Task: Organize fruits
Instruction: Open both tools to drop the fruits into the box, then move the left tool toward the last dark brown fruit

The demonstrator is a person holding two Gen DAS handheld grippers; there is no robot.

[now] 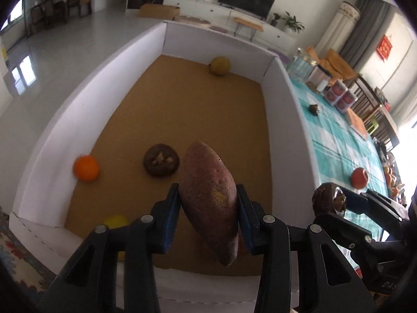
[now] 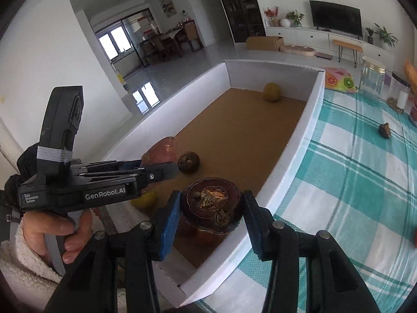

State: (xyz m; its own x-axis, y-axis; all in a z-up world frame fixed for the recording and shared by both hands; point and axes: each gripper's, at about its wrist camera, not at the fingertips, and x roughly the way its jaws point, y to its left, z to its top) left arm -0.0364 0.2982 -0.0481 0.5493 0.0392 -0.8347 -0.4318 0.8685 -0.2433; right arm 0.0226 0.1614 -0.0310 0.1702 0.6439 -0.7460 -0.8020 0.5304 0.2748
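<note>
Evidently mid-task, both claws carried produce above the white box [image 1: 86,120]. Left claw [image 1: 208,206] pinched a sweet potato [image 1: 208,200] across its middle, held over the box's brown floor; right claw [image 2: 211,214] pinched a dark round fruit [image 2: 211,208] with a dried calyx, held over the box's near right wall. Already lying inside were an orange [image 1: 86,168], a second dark fruit [image 1: 161,159], a yellow-green fruit [image 1: 220,65] at the far wall and a yellow fruit [image 1: 116,221] near the front. Left outside, on the checked desk [image 2: 351,182], were a red fruit [image 1: 359,178] and a small dark item [image 2: 385,130]; those, judging by position, remained to be gathered.
</note>
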